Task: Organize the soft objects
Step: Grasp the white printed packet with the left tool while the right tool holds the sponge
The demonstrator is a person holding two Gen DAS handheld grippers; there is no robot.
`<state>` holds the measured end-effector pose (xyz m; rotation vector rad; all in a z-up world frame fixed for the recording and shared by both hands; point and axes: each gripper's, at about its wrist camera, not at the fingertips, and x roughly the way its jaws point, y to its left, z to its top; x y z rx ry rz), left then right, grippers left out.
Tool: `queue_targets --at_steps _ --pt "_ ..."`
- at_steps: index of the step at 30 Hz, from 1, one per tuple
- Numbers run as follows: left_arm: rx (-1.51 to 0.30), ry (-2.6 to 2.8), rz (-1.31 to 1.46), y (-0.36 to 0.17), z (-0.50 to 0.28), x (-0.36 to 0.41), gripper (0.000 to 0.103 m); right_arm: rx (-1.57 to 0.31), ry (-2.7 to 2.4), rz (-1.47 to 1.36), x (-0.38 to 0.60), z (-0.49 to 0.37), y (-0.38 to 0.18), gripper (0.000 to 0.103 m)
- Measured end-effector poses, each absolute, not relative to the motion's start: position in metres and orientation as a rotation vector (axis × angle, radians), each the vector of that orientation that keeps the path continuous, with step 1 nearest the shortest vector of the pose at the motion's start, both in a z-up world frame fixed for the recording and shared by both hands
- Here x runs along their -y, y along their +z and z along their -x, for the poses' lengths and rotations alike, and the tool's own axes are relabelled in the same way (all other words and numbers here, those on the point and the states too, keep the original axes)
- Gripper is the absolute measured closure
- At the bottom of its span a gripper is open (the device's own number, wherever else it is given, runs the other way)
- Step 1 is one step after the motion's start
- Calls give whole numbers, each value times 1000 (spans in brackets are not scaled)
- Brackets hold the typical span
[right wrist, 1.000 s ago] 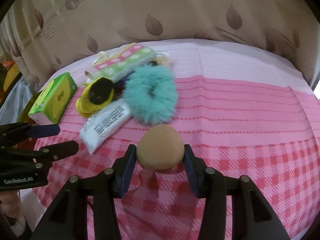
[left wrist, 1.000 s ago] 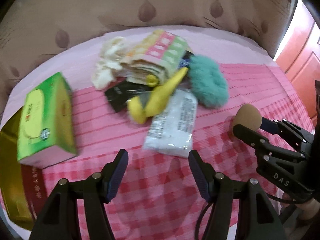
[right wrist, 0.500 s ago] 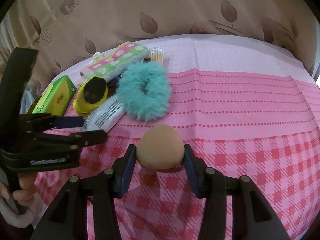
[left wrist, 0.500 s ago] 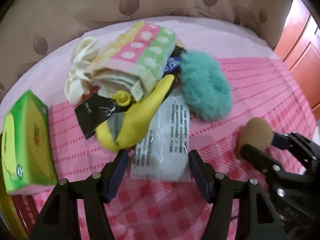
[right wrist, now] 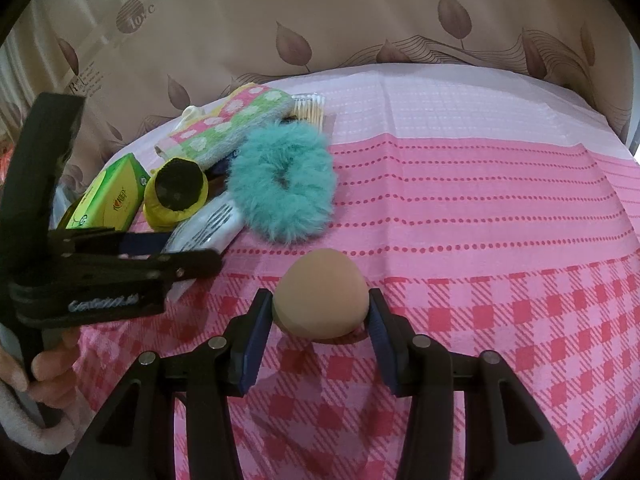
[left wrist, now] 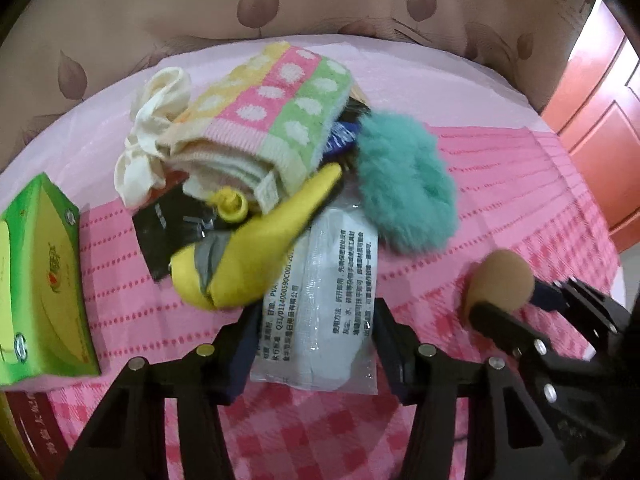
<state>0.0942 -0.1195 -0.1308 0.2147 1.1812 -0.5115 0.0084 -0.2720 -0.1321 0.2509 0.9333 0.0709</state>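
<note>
— Pink checked cloth covers the desk, and most of the soft things sit heaped at its far left. Where is the left tool?

— Low over the near end of the white sachet. That packet lies between its two fingers, which are closing in on it; I can't see the pads pressing it yet.

— What lies around the sachet?

— A yellow stuffed toy rests across its far left corner, touching it. Just beside its far right edge is the teal fluffy scrunchie. Behind those, a folded dotted towel lies on top of the pile, with a cream cloth at its left. A green tissue box stands apart at the left edge.

— And the right tool?

— Clenched on the tan sponge, pads against both its sides, near the cloth, well to the right of the pile.
</note>
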Motion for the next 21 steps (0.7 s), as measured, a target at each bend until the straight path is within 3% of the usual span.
queue_targets --at_steps 21 --pt "-1088 -596 -243 -74 -35 85 51 -932 57 -226 268 -8 -133 59"
